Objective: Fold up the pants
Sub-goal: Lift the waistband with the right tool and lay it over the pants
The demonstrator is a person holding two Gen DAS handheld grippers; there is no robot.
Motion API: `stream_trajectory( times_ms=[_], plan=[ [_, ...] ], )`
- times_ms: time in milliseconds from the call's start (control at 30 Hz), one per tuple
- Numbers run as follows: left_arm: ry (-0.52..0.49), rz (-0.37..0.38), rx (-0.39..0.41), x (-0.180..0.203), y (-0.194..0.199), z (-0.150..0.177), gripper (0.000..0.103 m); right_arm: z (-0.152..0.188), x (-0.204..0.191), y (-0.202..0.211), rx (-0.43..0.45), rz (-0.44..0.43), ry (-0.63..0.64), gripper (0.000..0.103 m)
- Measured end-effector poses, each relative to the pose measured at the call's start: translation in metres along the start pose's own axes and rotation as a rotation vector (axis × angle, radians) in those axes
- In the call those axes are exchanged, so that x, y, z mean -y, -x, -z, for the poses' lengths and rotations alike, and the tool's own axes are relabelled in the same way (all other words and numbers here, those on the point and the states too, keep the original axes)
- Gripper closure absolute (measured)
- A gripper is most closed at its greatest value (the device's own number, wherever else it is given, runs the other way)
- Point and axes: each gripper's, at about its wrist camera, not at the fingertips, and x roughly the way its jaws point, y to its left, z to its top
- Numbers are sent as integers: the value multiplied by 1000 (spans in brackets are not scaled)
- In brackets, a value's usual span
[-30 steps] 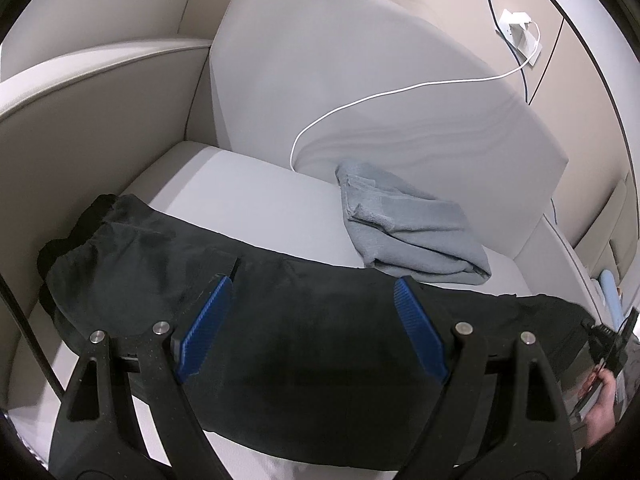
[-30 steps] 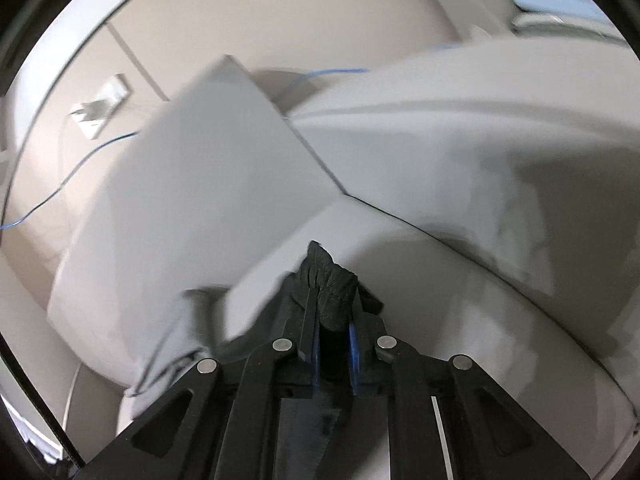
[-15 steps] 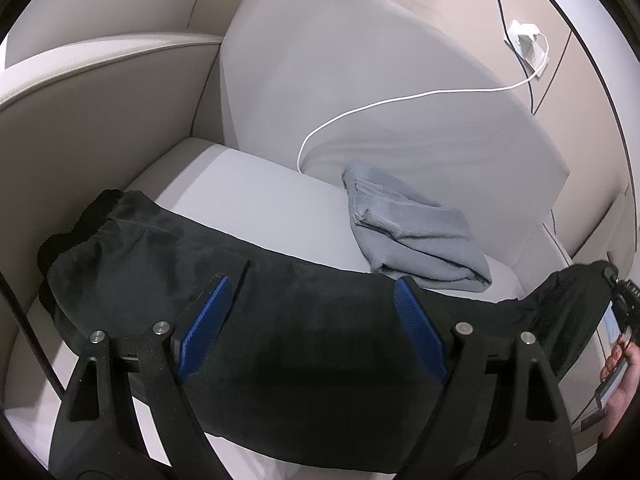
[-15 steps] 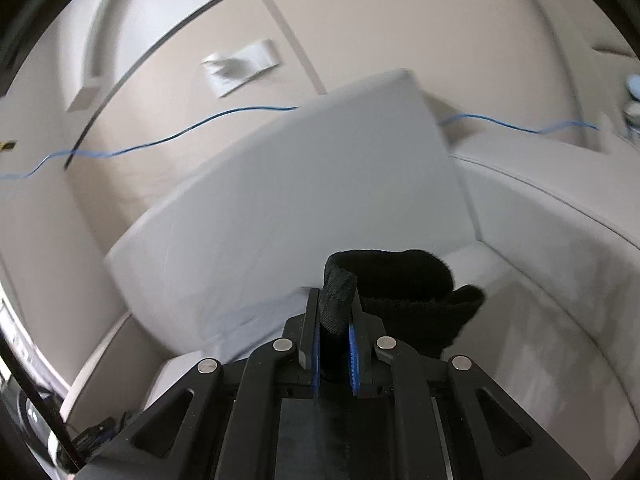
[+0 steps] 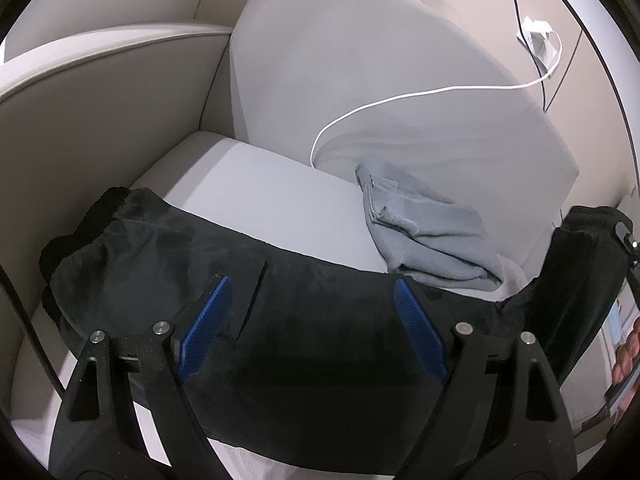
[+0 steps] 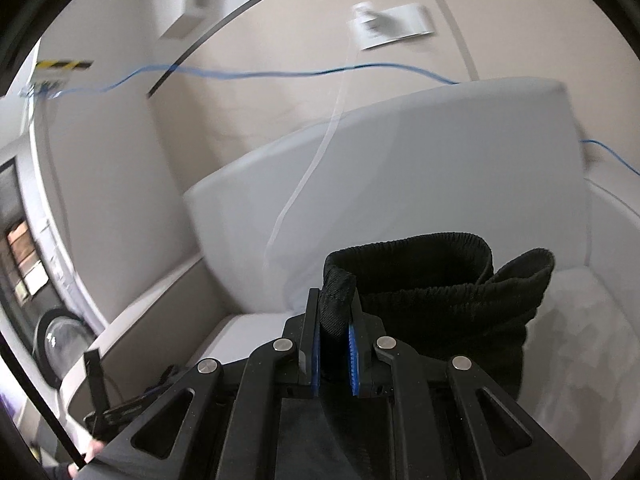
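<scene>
Black pants (image 5: 304,332) lie across the grey sofa seat (image 5: 260,196), waistband bunched at the left. My left gripper (image 5: 312,320) is open and hovers just above the middle of the pants, holding nothing. My right gripper (image 6: 335,336) is shut on the black ribbed leg cuffs (image 6: 432,276) and holds them lifted above the seat. In the left wrist view that lifted leg end (image 5: 580,264) rises at the far right, with the right gripper at the frame edge.
A folded grey garment (image 5: 424,224) lies on the seat behind the pants. A large grey back cushion (image 5: 380,68) stands behind it, with a white cable (image 5: 400,100) across it. The sofa arm (image 5: 92,120) curves at the left. A wall socket (image 5: 540,40) is at the upper right.
My right gripper has lifted the leg cuffs up off the seat and swung leftward. The leg end now rises at the right of the left wrist view. My left gripper stayed open over the pants.
</scene>
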Motion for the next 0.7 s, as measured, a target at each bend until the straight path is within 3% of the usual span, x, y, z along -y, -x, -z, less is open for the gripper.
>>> stream_trajectory(
  times_ms=[167,333,700],
  plan=[
    [19,-4,19,-5,6,-4,22,12,-44,-29,-63,-77,78,94],
    [42,-1,28,-11,11,-7,22,47,-88,-64,-162,-141,195,93],
    [66,10,37,-22,16,-12,22,181,-144,-128,-404,-164,420,93]
  ],
)
